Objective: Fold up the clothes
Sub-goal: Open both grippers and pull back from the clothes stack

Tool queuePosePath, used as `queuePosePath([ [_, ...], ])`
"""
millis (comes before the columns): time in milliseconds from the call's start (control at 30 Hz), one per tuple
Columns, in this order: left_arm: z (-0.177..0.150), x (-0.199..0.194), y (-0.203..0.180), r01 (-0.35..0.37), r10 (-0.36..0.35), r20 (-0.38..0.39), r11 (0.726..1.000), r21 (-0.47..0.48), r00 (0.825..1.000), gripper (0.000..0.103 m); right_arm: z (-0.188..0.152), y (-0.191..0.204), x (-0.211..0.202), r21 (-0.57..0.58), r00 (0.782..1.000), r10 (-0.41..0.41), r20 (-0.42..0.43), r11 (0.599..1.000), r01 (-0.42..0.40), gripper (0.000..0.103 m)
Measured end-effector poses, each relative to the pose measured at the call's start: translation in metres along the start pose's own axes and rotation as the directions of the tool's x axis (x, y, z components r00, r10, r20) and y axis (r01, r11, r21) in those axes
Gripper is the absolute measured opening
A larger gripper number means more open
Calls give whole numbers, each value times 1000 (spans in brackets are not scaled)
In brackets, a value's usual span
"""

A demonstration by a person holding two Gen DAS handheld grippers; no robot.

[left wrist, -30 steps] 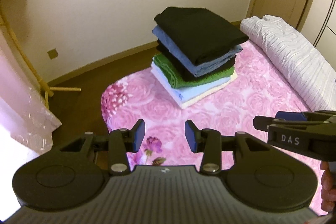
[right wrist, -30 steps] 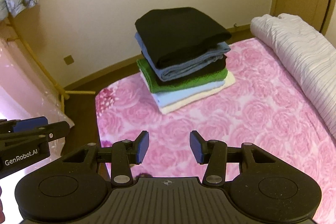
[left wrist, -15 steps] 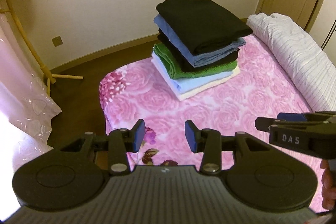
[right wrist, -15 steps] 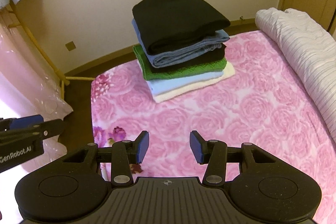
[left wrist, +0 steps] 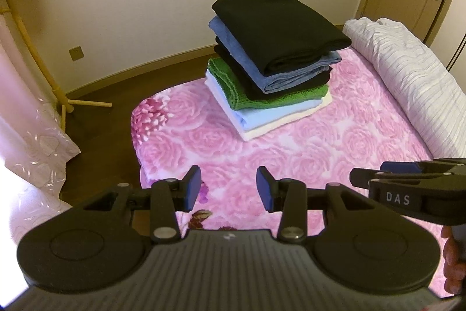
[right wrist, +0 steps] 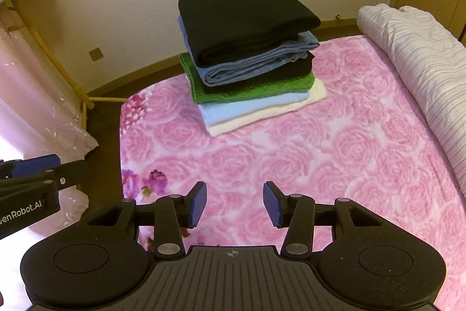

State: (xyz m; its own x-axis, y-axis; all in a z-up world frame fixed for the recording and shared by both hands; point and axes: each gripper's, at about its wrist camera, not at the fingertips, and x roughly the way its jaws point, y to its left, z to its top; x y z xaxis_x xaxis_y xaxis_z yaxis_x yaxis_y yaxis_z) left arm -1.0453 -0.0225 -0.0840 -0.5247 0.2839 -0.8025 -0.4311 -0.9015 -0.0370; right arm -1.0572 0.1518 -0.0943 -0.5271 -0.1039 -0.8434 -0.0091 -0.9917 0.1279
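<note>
Ahead of both claws, well beyond their tips, a stack of folded clothes (left wrist: 273, 66) sits on the pink bedspread (right wrist: 320, 165). The left gripper (left wrist: 228, 188) and right gripper (right wrist: 234, 204) hang parted and empty. No unfolded garment shows; folding looks nearly or fully done.

Folded stack (left wrist: 273, 69) sits near the far corner of the pink rose blanket (left wrist: 291, 159). Top to bottom: black, blue, black, green knit, light blue, cream. Edges are slightly staggered.
</note>
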Motion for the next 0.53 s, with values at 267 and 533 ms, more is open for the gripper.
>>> queuePosePath([
  [267, 9, 17, -9, 9, -8, -10, 1000, 25, 1000, 37, 5, -11, 3, 28, 1000, -17, -2, 999, 17, 47],
  [533, 16, 22, -16, 2, -4, 29, 998, 70, 1000, 37, 9, -16, 6, 48, 1000, -27, -4, 998, 27, 47],
])
